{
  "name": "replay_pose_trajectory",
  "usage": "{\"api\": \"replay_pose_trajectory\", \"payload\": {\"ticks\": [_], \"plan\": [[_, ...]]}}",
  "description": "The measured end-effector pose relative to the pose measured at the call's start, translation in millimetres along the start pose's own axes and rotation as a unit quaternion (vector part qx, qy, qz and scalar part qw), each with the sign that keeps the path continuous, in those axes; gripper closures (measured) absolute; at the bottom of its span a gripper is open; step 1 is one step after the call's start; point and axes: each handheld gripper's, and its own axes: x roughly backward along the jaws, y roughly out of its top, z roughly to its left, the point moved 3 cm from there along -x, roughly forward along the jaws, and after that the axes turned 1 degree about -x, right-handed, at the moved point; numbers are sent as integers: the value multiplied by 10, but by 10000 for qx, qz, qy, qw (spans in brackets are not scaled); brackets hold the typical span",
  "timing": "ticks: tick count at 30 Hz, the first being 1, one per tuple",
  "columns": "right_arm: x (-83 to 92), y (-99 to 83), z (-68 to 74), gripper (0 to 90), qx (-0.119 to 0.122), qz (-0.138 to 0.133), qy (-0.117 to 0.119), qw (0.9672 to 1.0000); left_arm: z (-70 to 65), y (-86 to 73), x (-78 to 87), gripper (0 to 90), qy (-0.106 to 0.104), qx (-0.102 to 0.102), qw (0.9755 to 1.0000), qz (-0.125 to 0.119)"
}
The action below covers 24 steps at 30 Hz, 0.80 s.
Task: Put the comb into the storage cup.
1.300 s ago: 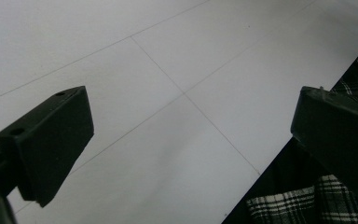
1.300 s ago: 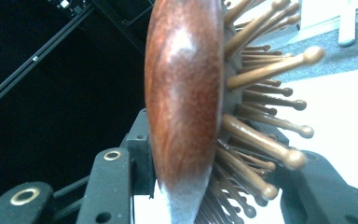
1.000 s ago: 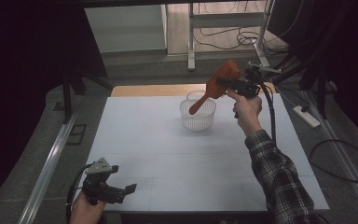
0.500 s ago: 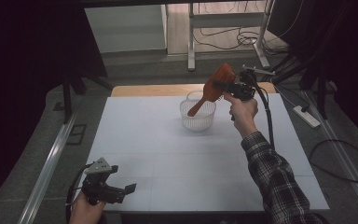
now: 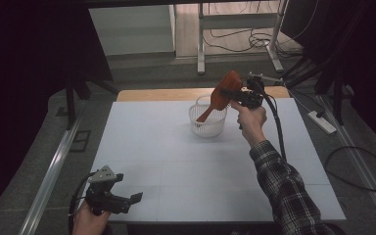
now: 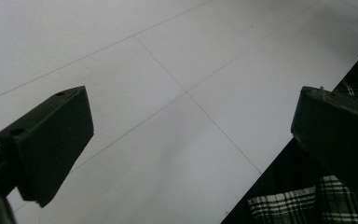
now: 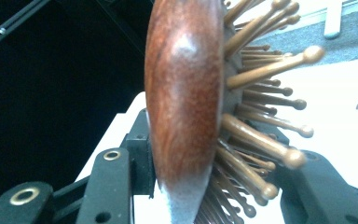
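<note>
Gripping a wooden hairbrush by its head, right gripper clamped on it above the white basket, handle tip dipping inside, left gripper w/ jaws apart, nothing betw them, near table front edge

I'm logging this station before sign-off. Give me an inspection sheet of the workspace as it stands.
Surface: white table top, faint seam lines, bare near the person.
Job's things: wooden hairbrush, handle dipping into the white basket at the far side.
Clutter: nothing seen on the table.
Grippers: right hand-held gripper shut on the brush head, pins to one side; left hand-held gripper open, nothing between its jaws, at the near left edge.
Cables: black cable trailing from the right gripper; more on the floor at right.
Surroundings: dark curtains, power strip on the floor.
</note>
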Motion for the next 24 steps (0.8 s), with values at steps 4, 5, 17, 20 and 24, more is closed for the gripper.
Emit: {"api": "replay_pose_trajectory", "payload": {"ticks": [4, 5, 17, 20, 24], "plan": [[-36, -39, -7, 524, 19, 20, -28, 10000, -2, 0, -3, 1, -9, 3, 10000, 10], [-43, -48, -8, 524, 30, 38, -42, 10000, 0, -1, -2, 1, -12, 2, 10000, 8], [-121, -145, -27, 523, 135, 98, -174, 9997, 3, -1, -2, 1, -29, 12, 10000, 12], [-132, -163, -35, 522, 138, 110, -190, 9997, 3, -1, -4, 1, -33, 15, 10000, 19], [-150, -193, -47, 522, 146, 128, -235, 9995, 1, 0, -8, 2, -32, 17, 10000, 27]]}}
